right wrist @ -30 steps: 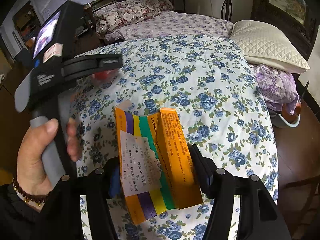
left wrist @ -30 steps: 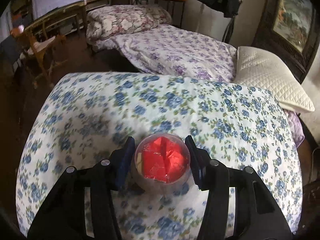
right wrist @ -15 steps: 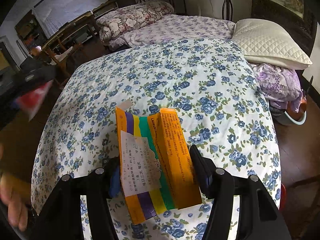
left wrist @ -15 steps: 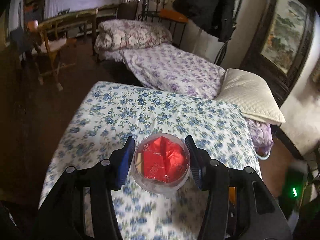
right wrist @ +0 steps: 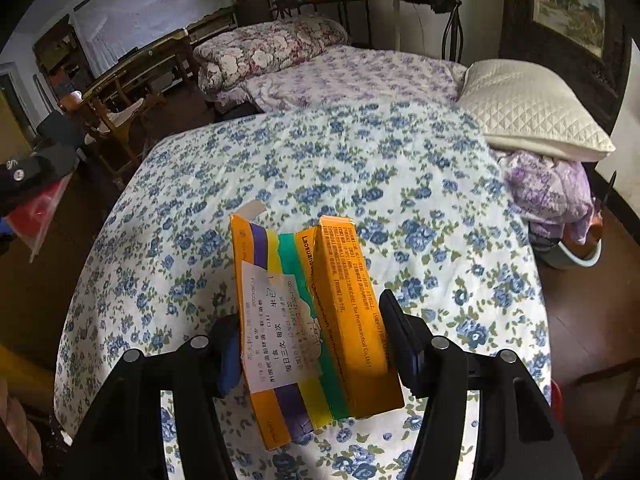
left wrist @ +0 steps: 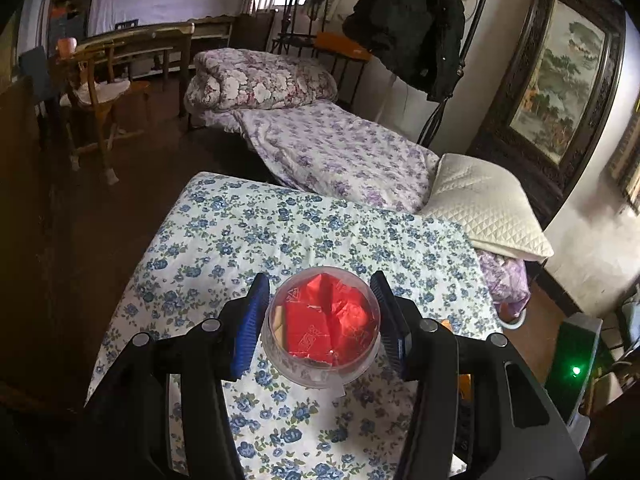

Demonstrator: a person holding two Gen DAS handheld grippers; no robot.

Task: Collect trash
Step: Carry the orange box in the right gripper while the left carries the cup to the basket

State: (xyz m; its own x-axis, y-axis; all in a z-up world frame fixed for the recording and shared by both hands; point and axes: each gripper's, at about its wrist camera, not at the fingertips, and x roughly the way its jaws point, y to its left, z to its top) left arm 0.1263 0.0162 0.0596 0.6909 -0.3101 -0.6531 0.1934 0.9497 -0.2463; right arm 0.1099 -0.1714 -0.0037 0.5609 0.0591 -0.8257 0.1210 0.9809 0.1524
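My left gripper (left wrist: 322,322) is shut on a clear round plastic cup (left wrist: 320,330) stuffed with red wrappers, held up above the blue-flowered bedspread (left wrist: 280,232). In the right wrist view, my right gripper (right wrist: 312,340) is shut on a flattened orange medicine box (right wrist: 316,316) with purple, yellow and green stripes and a white label. It hangs over the same bedspread (right wrist: 340,168). The left gripper with its red-filled cup (right wrist: 34,204) shows at that view's left edge.
A white quilted pillow (left wrist: 484,204) and a purple-flowered quilt (left wrist: 340,152) lie beyond the bedspread. A rolled floral duvet (left wrist: 260,80), wooden chair (left wrist: 96,96) and desk stand further back. A basin (right wrist: 576,252) sits on the floor at right. A device with a green light (left wrist: 576,370) stands right.
My left gripper has risen and pulled back with the cup, so more of the room shows. In the right wrist view it has slid away to the left edge. The right gripper stayed put.
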